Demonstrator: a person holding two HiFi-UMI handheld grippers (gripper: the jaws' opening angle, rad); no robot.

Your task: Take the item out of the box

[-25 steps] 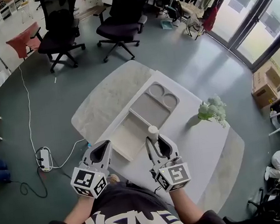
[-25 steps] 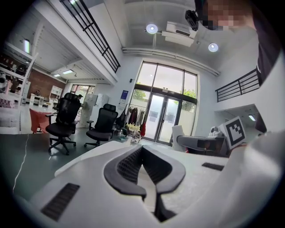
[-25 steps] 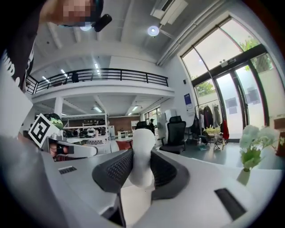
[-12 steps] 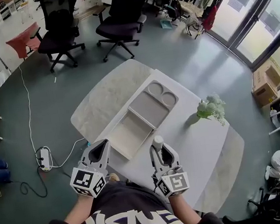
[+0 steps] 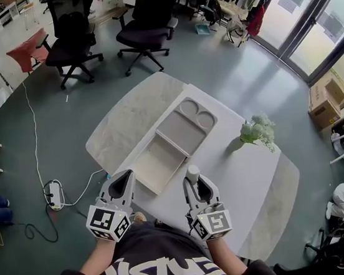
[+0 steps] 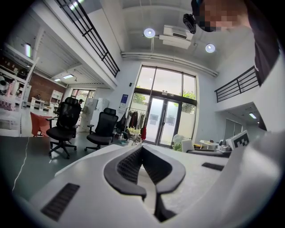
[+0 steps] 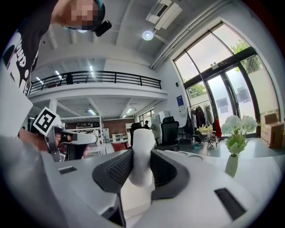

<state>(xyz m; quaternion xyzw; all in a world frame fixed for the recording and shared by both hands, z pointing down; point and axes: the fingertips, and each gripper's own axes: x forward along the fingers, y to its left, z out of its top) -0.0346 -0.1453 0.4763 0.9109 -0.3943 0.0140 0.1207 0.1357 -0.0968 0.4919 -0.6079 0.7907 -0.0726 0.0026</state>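
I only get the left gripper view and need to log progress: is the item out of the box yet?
Observer: Yes. The right gripper is shut on a white bottle-shaped item, over the table and off to the side of the box.
Operator: Anything left inside the box?
Observer: No. The head view shows the open box with nothing in it.
Operator: What else lies by the box?
Observer: A grey tray with two round recesses sits right at the box's far side.
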